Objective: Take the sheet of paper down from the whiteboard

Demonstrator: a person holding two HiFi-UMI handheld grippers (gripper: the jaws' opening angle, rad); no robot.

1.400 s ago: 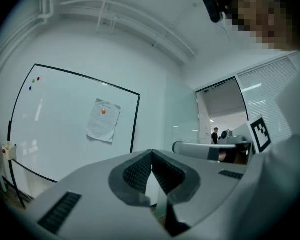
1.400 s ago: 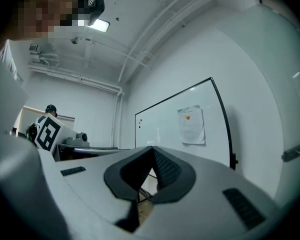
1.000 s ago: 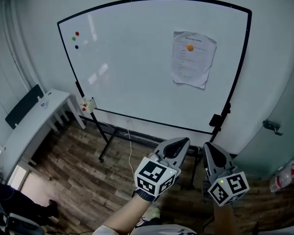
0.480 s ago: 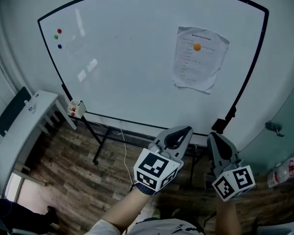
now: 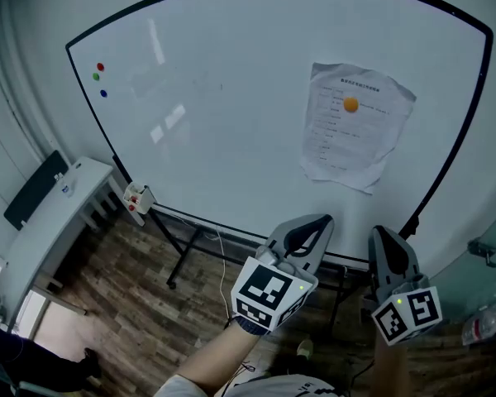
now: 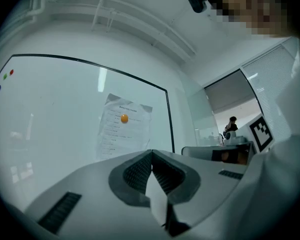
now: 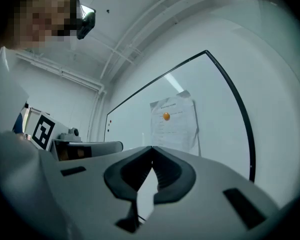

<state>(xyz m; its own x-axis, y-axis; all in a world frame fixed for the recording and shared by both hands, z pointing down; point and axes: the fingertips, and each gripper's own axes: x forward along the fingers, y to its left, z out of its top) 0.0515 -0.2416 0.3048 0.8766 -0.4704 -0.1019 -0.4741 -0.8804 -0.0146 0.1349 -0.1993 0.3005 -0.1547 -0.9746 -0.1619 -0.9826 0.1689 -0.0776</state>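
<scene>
A crumpled printed sheet of paper (image 5: 353,126) hangs on the right part of the whiteboard (image 5: 231,114), pinned by an orange round magnet (image 5: 350,104). The same sheet (image 6: 121,126) shows ahead in the left gripper view, and the sheet (image 7: 174,120) also shows in the right gripper view. My left gripper (image 5: 322,220) is shut and empty, below the board's lower edge. My right gripper (image 5: 382,232) sits beside it, also shut with nothing in it. Both point toward the board, well short of the paper.
Red, green and blue magnets (image 5: 100,79) sit at the board's top left. A small marker holder (image 5: 135,198) hangs at its lower left corner. A white desk (image 5: 45,230) stands to the left on the wood floor (image 5: 149,321). The board stand's legs (image 5: 178,259) are below.
The whiteboard and paper have grown larger and shifted right in the head view as both grippers moved forward toward the board. Both jaws stayed shut.
</scene>
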